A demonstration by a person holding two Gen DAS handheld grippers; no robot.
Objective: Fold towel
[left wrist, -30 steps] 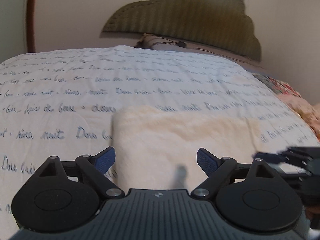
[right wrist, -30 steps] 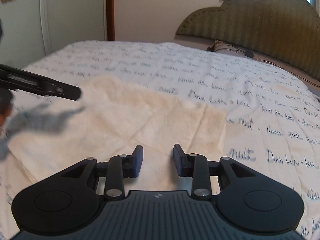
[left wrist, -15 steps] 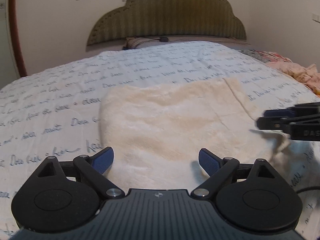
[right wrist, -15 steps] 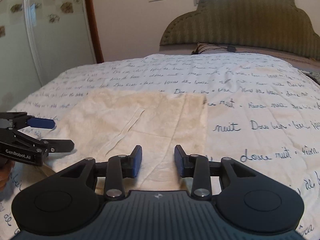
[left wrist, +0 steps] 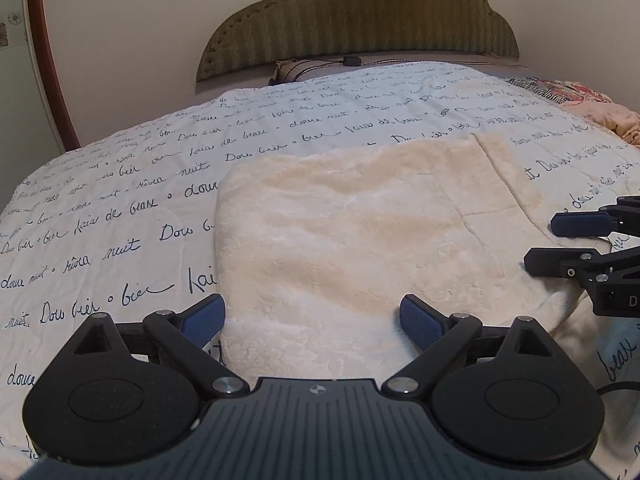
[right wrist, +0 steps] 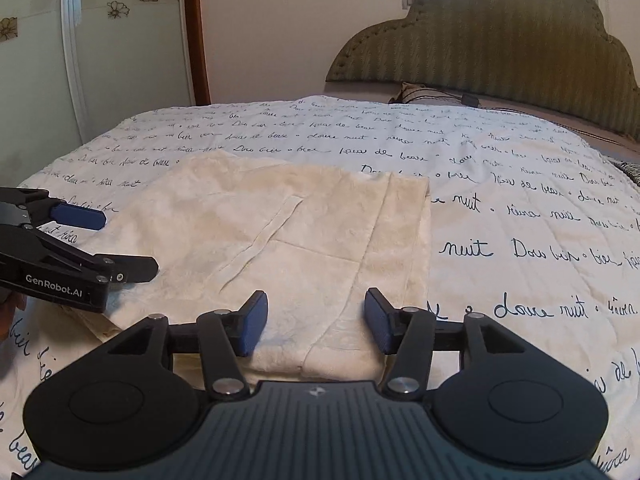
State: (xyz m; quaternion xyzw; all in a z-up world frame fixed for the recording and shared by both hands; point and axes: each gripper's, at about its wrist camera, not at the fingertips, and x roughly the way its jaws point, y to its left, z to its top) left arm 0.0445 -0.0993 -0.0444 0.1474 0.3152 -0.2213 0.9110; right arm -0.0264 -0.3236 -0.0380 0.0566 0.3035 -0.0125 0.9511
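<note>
A cream fluffy towel (left wrist: pixel 360 232) lies folded flat on the bed, with creases across its top layer (right wrist: pixel 280 232). My left gripper (left wrist: pixel 312 320) is open, hovering over the towel's near left edge with nothing between its blue pads. My right gripper (right wrist: pixel 314 322) is open too, low over the towel's near right part, empty. From the left wrist view the right gripper's fingers (left wrist: pixel 576 224) reach in at the towel's right side; the left gripper's fingers (right wrist: pixel 80 216) appear at the towel's left side in the right wrist view.
The bed is covered by a white quilt (left wrist: pixel 120 200) with dark script lettering. An olive padded headboard (left wrist: pixel 360 16) and a pillow (left wrist: pixel 296 70) stand at the far end. Floral bedding (left wrist: pixel 592 104) lies at the far right. A wooden door frame (right wrist: pixel 196 32) stands far left.
Both grippers have swung round and pulled back toward the towel's near edge. The right gripper's jaws have opened wider. The towel lies still.
</note>
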